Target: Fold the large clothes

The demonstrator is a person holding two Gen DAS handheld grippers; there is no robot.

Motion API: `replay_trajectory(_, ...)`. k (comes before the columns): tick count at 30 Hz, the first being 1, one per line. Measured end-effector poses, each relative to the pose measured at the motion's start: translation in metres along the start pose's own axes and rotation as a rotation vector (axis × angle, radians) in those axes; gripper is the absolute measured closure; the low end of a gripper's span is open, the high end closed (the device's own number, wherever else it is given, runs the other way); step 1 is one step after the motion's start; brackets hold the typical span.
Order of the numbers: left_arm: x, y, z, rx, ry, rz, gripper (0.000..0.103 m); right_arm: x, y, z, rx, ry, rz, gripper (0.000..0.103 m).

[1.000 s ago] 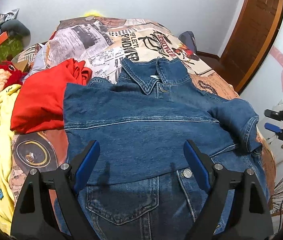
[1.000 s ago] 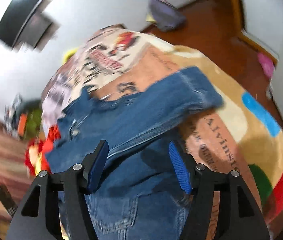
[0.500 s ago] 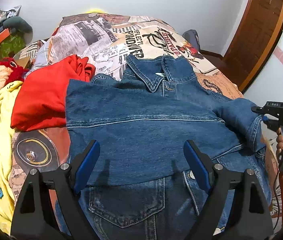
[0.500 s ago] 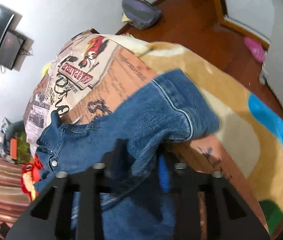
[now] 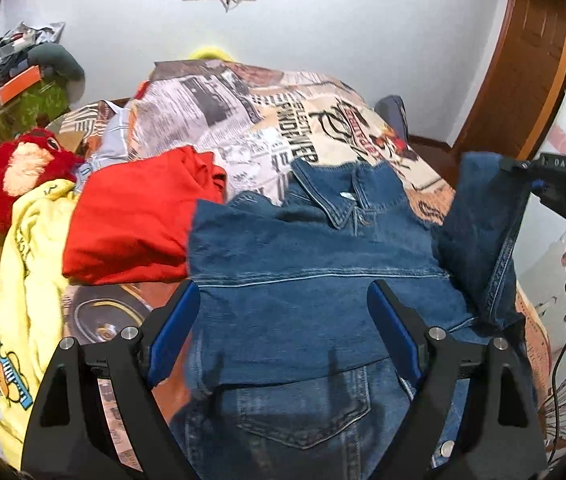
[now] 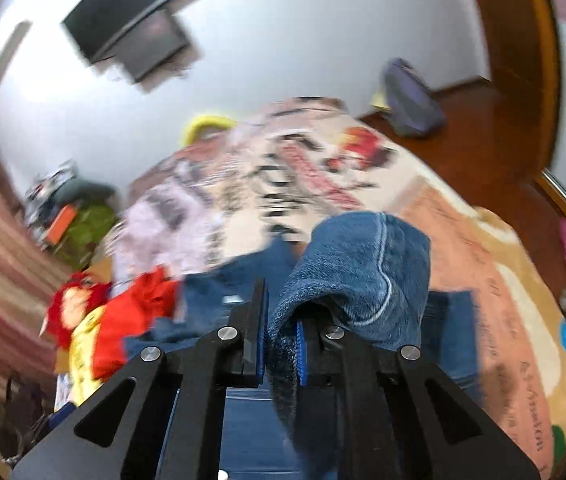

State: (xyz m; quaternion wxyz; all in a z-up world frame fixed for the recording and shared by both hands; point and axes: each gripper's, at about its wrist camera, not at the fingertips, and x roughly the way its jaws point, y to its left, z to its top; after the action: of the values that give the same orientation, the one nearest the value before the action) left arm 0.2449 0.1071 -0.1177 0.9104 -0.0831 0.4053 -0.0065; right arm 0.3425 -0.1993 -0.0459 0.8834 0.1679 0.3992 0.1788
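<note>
A blue denim jacket [image 5: 307, 288] lies on the bed, collar away from me, with its left sleeve folded across the chest. My left gripper [image 5: 283, 320] is open and empty, hovering over the jacket's middle. My right gripper [image 6: 281, 344] is shut on the jacket's right sleeve [image 6: 355, 272] and holds it lifted above the bed. In the left wrist view that sleeve [image 5: 479, 240] hangs raised at the right, beside the right gripper's body [image 5: 563, 184].
A red garment [image 5: 135, 232] lies left of the jacket, with a yellow garment [image 5: 23, 280] and a red plush toy [image 5: 15, 172] further left. The bed has a printed cover [image 5: 267, 120]. A wooden door [image 5: 523, 80] is at the right. A bag [image 6: 411, 100] lies on the floor.
My right gripper closed on the right sleeve and lifted it up off the bed. The left gripper stayed open over the jacket, shifting slightly.
</note>
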Motion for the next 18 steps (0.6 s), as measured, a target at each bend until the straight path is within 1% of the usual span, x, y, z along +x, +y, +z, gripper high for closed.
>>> replay_trajectory(3,-0.009,0.013,-0.002,-0.027,-0.008,-0.011,0.018,0.016,0.046,-0.007,-0.088,0.046,0.053,0.093)
replay_trajectory(5,-0.016,0.023,-0.006,-0.042,-0.015,-0.011,0.018,0.031,0.068,-0.017,-0.134,0.086,0.068,0.093)
replay_trajectory(6,-0.019,0.028,-0.008,-0.049,-0.019,-0.011,0.018,0.041,0.082,-0.026,-0.164,0.12,0.075,0.093)
replay_trajectory(9,-0.026,0.041,-0.012,-0.062,-0.017,-0.013,0.017,0.072,0.106,-0.055,-0.23,0.22,0.072,0.093)
replay_trajectory(11,-0.03,0.051,-0.014,-0.065,-0.016,0.005,0.017,0.088,0.114,-0.076,-0.253,0.293,0.072,0.093)
replay_trajectory(12,-0.032,0.055,-0.016,-0.066,-0.017,0.014,0.017,0.101,0.117,-0.091,-0.265,0.348,0.068,0.093)
replay_trajectory(15,-0.036,0.069,-0.023,-0.087,-0.01,0.027,0.016,0.126,0.117,-0.123,-0.267,0.464,0.052,0.091)
replay_trajectory(17,-0.035,0.077,-0.03,-0.108,0.001,0.031,0.014,0.135,0.121,-0.137,-0.269,0.535,0.054,0.089)
replay_trajectory(18,-0.034,0.08,-0.035,-0.118,0.01,0.034,0.014,0.136,0.121,-0.143,-0.28,0.551,0.046,0.089)
